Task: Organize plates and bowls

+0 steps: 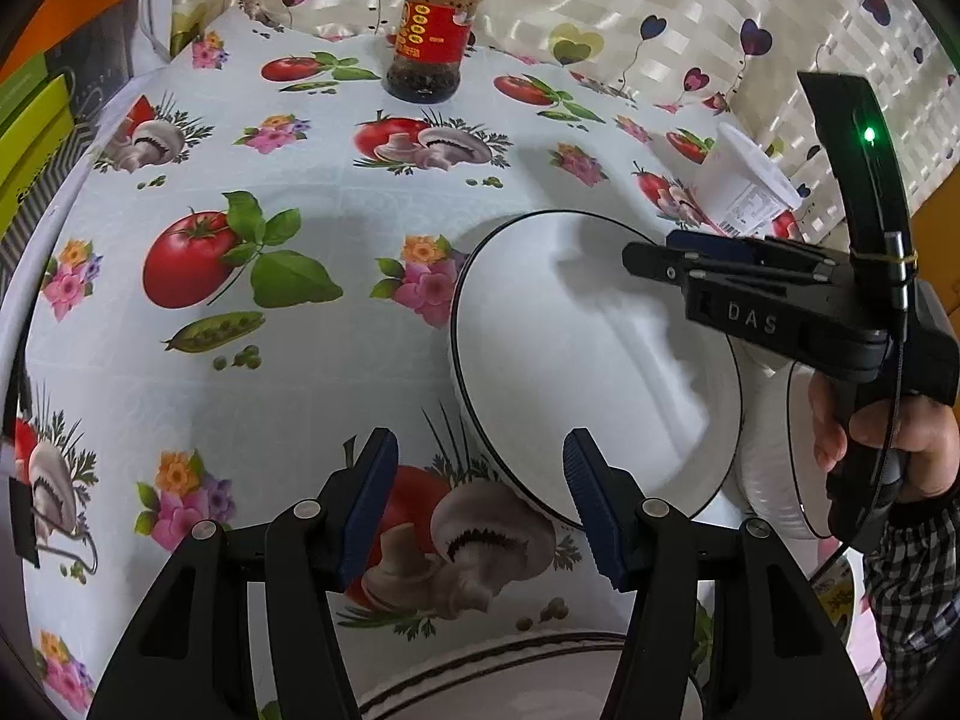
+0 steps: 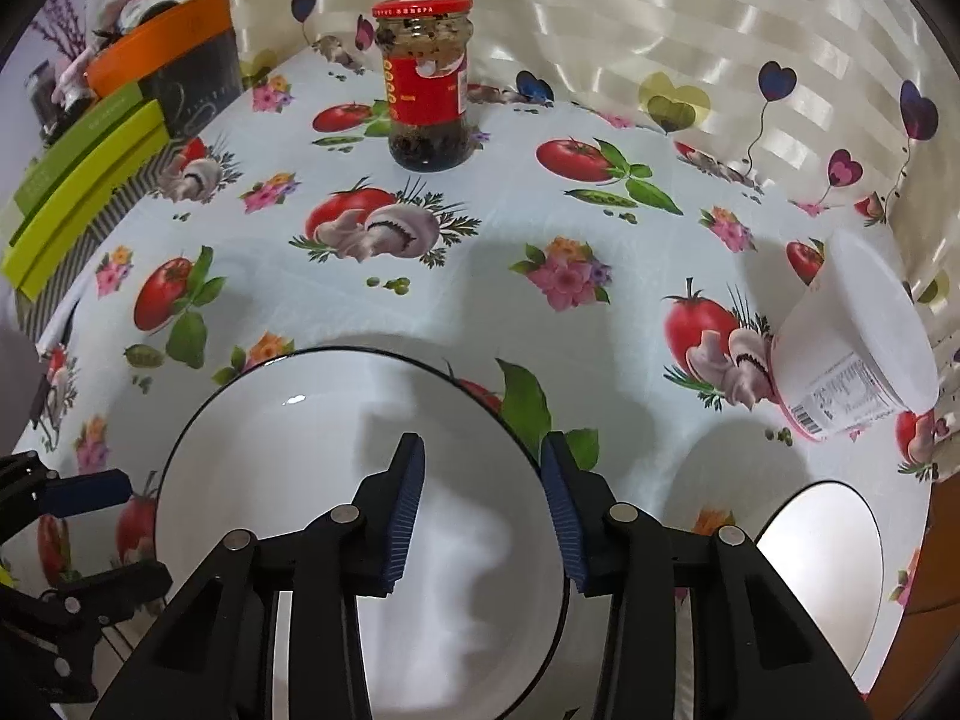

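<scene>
A white plate with a thin black rim [image 2: 312,456] lies under my right gripper [image 2: 483,510]; it also shows in the left wrist view [image 1: 576,360]. The right gripper's jaws stand apart astride the plate's right rim, not clamped. A second white dish [image 2: 822,564] sits to the right, seen in the left wrist view [image 1: 774,480] behind the first plate. My left gripper [image 1: 480,504] is open and empty above the tablecloth, left of the plate. A patterned rim of another dish [image 1: 510,660] shows below it.
A red-lidded jar [image 2: 426,84] stands at the back of the table. A white tub [image 2: 858,342] lies on its side at the right. Green and orange boxes [image 2: 90,174] sit at the left edge. A curtain hangs behind.
</scene>
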Demonstrator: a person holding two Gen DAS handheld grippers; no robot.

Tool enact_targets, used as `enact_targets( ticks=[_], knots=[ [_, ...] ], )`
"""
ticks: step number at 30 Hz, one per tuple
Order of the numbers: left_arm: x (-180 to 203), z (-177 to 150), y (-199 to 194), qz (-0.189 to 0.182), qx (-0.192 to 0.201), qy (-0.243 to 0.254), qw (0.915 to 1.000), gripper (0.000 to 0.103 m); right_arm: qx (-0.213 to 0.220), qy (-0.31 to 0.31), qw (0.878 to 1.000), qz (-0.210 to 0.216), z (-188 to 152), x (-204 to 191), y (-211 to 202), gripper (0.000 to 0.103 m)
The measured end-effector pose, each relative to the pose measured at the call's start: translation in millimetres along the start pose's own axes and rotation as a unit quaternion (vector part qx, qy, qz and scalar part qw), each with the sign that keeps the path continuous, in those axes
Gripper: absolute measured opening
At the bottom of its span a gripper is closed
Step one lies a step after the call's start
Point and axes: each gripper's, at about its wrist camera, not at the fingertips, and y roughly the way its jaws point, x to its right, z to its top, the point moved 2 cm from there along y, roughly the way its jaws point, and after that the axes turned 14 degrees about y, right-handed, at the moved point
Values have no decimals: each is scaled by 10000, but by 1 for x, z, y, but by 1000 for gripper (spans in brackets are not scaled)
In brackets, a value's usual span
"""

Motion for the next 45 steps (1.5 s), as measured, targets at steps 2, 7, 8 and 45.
enact_targets(
  ticks=[2,7,8,45],
  knots=[
    [0,0,1,-1,-13,11,10000,58,30,27,10000,12,2,1,1,39],
    [-1,0,5,19,-78,14,10000,58,-139,57,9999,-62,0,5,11,39],
    [0,-1,5,13,-81,30,10000,58,-119,42,9999,-77,-1,5,12,39],
    [-60,-16,0,-42,75,-472,9988,58,-482,1251,9885,702,-52,-12,-39,42]
  ],
)
